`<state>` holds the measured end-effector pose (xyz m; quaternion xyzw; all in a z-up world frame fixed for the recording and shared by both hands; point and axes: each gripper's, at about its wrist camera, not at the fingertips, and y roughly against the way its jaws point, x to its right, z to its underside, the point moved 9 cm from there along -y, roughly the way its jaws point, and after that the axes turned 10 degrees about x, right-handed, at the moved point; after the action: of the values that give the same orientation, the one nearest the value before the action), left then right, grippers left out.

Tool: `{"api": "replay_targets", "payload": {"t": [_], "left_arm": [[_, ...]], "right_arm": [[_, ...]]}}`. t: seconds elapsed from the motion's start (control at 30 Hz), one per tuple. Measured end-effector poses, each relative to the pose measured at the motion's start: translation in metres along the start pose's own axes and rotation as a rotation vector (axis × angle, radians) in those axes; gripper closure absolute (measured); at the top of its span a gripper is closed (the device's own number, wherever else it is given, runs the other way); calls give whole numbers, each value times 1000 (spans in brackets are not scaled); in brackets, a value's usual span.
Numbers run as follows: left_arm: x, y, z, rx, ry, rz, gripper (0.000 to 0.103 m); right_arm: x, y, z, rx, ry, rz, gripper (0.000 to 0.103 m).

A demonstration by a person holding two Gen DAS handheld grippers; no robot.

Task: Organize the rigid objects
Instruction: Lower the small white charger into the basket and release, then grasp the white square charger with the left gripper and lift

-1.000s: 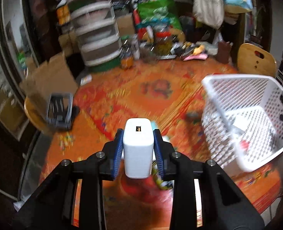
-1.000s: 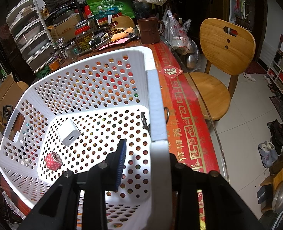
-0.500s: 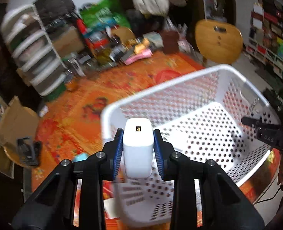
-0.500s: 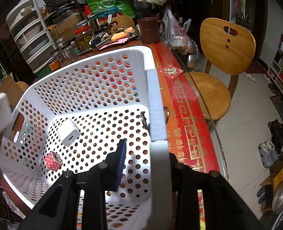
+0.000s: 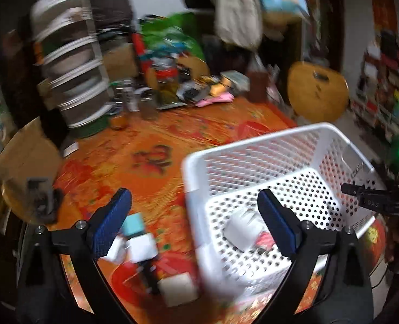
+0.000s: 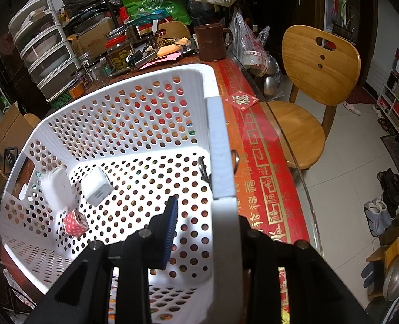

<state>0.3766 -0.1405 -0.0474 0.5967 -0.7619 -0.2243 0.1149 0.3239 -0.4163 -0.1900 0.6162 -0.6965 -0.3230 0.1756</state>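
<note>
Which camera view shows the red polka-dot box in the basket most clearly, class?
The right wrist view: the red polka-dot box sits sharp and unobstructed on the basket floor. The left wrist view gives only a blurred red patch, partly behind a gripper finger.

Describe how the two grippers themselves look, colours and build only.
The left gripper has black angular arms with silver bolt heads, and its jaws carry blue pads with a fine dotted texture. The right gripper has the same black frame, silver bolts and blue textured pad. In the left view its black body carries small pale lettering, too blurred to read, with a green light behind it. No sleeves show.
</note>
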Motion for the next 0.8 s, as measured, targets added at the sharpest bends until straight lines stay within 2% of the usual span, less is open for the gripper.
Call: {"api": "replay_targets", "payload": {"t": [0.1,0.2,0.3,0.37,0.43,0.5,0.6,0.8], "left_arm": [[-43,37,34,41,101,-57,3],[-63,47,86,5,127,-112,2],[-61,33,148,-85,184,-89,2],[-55,26,169,-109,225,-54,5],[-46,22,179,-97,253,-9,10],[-39,17,180,-77,238,15,11],[-32,9,180,-69,213,18,16],[-28,-22,185,-116,205,23,23]], "right_arm": [[0,1,0,1,-1,0,72],[0,1,0,2,2,-1,72],[1,1,-1,3,3,-3,72],[0,1,0,3,2,-3,72],[0,1,-1,2,5,-2,72],[1,1,-2,1,7,-2,72],[1,1,-3,1,8,-3,72],[1,0,-3,0,7,-2,72]]}}
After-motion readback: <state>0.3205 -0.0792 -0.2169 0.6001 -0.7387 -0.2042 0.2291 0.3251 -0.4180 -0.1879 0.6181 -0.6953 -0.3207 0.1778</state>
